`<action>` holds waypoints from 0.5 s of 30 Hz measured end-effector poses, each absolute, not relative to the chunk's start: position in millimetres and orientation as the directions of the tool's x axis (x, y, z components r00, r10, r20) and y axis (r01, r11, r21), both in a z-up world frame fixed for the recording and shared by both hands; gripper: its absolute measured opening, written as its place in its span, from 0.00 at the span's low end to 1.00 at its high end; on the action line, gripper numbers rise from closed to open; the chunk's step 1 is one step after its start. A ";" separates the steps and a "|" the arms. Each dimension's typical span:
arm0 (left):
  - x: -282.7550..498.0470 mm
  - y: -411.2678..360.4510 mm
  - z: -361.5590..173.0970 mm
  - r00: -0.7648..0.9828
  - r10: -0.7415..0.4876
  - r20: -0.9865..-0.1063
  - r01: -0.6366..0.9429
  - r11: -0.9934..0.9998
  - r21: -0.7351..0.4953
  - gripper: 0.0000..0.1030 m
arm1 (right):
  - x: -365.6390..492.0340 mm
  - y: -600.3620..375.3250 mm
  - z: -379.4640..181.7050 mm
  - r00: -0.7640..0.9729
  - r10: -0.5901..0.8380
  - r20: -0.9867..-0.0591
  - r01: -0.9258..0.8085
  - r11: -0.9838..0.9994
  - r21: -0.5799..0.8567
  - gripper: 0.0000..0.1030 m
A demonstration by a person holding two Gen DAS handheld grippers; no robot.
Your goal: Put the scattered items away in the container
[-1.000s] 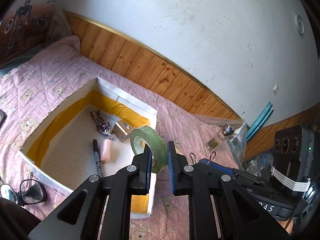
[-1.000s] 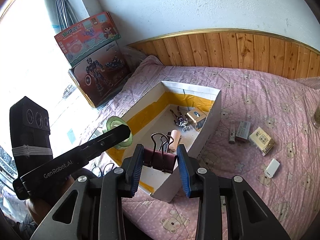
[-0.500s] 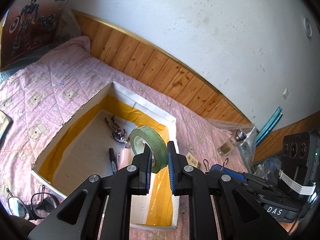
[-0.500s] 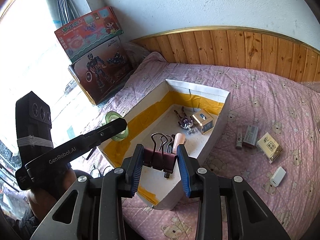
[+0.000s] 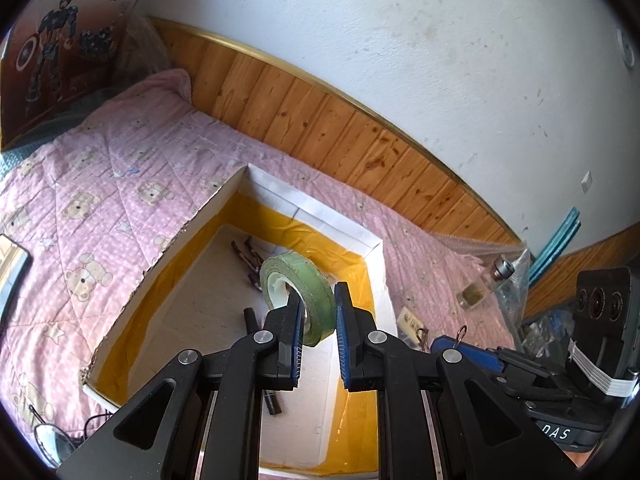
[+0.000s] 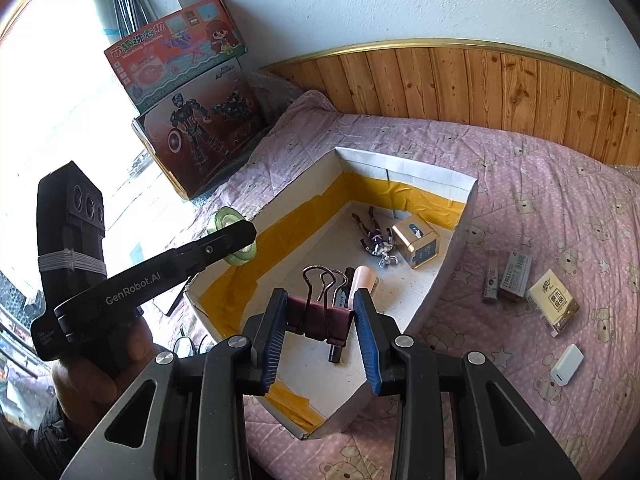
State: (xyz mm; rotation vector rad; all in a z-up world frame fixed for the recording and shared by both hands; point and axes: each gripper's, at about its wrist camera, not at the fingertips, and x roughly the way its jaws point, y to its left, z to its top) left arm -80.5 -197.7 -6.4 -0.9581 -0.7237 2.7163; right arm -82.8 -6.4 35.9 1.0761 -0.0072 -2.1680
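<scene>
My left gripper (image 5: pixel 317 334) is shut on a green tape roll (image 5: pixel 310 288), which hangs above the open cardboard box (image 5: pixel 316 210) with its yellow-taped inner walls. My right gripper (image 6: pixel 320 326) is shut on a maroon binder clip (image 6: pixel 320 316) and holds it over the near part of the same box (image 6: pixel 404 170). A toy figure (image 6: pixel 374 234), a gold tin (image 6: pixel 416 242), a black marker (image 6: pixel 335 350) and a pink tube (image 6: pixel 362 280) lie on the box floor. In the right wrist view the left gripper (image 6: pixel 224 240) reaches in from the left, the tape roll (image 6: pixel 224 218) at its tip.
Several small packets (image 6: pixel 516 278), a tissue pack (image 6: pixel 554 304) and a white charger (image 6: pixel 566 366) lie on the pink quilt right of the box. A glass bottle (image 5: pixel 480 290) stands near the wooden wall panel. Toy boxes (image 6: pixel 188 92) are stacked at the far left. Eyeglasses (image 5: pixel 52 440) rest by the box's near corner.
Both grippers have come closer over the box with their loads still gripped, so the box now looms larger and more centred under them. The box's contents have not moved.
</scene>
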 end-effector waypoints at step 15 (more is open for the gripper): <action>-91.9 -209.4 -29.1 -0.727 0.308 -0.613 0.054 -0.865 -0.499 0.14 | -96.9 -27.8 15.9 -0.361 -0.586 -0.725 0.599 -0.742 0.302 0.34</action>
